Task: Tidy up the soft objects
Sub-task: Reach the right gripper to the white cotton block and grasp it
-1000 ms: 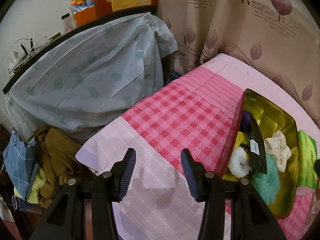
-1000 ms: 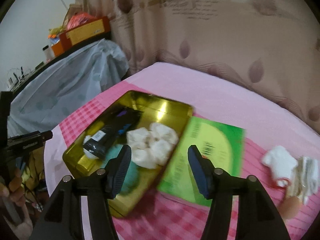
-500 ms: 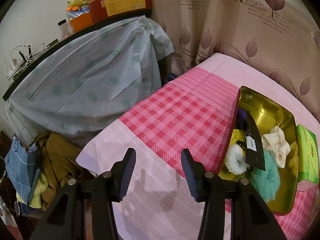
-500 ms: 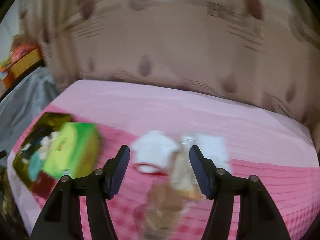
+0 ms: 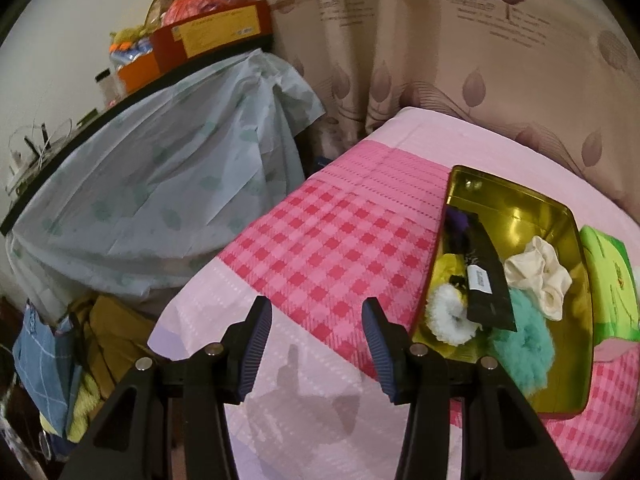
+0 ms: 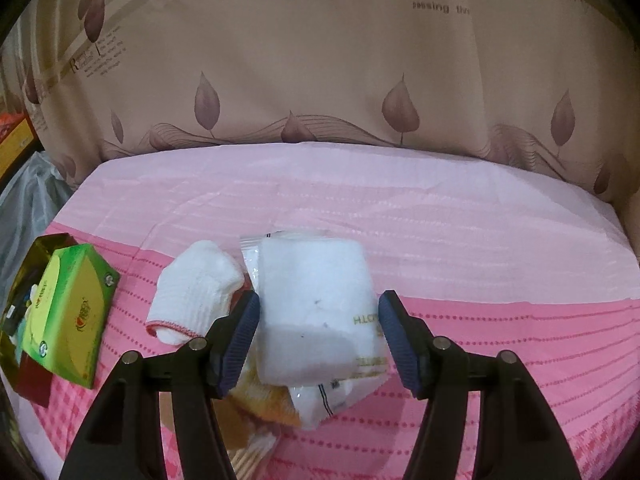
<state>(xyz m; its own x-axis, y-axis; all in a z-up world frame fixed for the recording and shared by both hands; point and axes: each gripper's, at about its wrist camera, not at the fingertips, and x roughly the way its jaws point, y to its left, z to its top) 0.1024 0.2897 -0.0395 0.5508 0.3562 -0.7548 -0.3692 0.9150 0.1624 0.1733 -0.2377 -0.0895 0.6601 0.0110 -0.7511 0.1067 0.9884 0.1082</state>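
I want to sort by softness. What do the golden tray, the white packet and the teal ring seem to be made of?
Golden tray: probably metal, glossy; its walls mirror light.
White packet: folded white cloth, seemingly in clear shiny plastic film; printed letters show.
Teal ring: fluffy plush fabric, matte, fuzzy outline.

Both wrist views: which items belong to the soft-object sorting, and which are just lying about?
Job items: gold tin, cream scrunchie, teal scrunchie, white fluffy scrunchie, white sock, wrapped white cloth, right gripper.

Lying about: green tissue pack, leaf curtain, draped shelf, clothes pile.
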